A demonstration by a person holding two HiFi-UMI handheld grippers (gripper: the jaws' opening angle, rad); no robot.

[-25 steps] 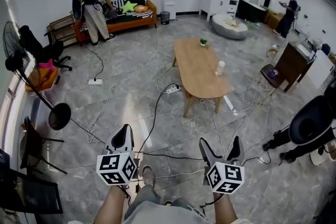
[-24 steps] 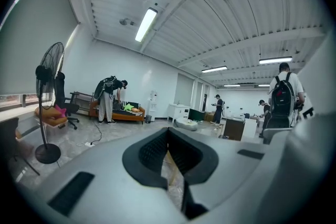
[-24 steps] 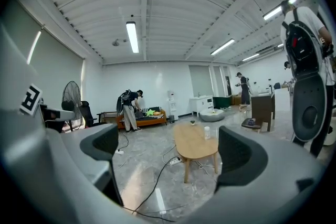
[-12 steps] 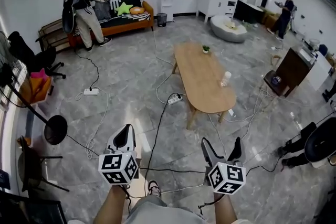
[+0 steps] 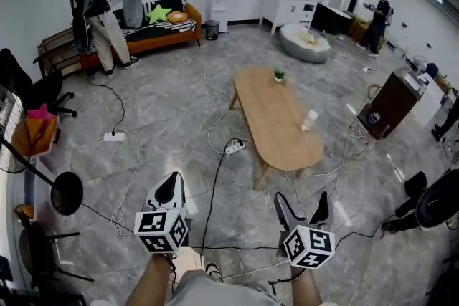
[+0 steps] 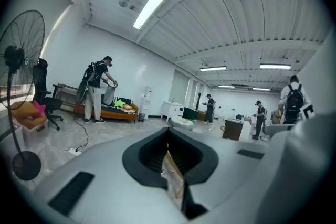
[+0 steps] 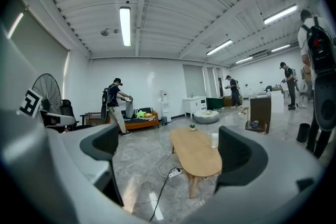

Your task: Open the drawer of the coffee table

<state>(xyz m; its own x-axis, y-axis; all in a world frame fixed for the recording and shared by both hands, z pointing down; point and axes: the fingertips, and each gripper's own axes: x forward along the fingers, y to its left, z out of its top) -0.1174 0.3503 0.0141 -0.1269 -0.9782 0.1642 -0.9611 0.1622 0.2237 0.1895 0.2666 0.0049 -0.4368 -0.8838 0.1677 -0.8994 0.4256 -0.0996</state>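
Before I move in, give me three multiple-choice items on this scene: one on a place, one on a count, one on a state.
1. Where on the coffee table does the plant stand? A. near end B. far end C. middle
2. How many things stand on the table top? A. one B. two C. four
3. How is the right gripper? A. shut, empty B. shut on the plant C. open, empty

1 B: in the head view it stands by the table's farthest end.
2 B: only the plant and a pale cup.
3 C: its jaws stand apart with nothing between them.
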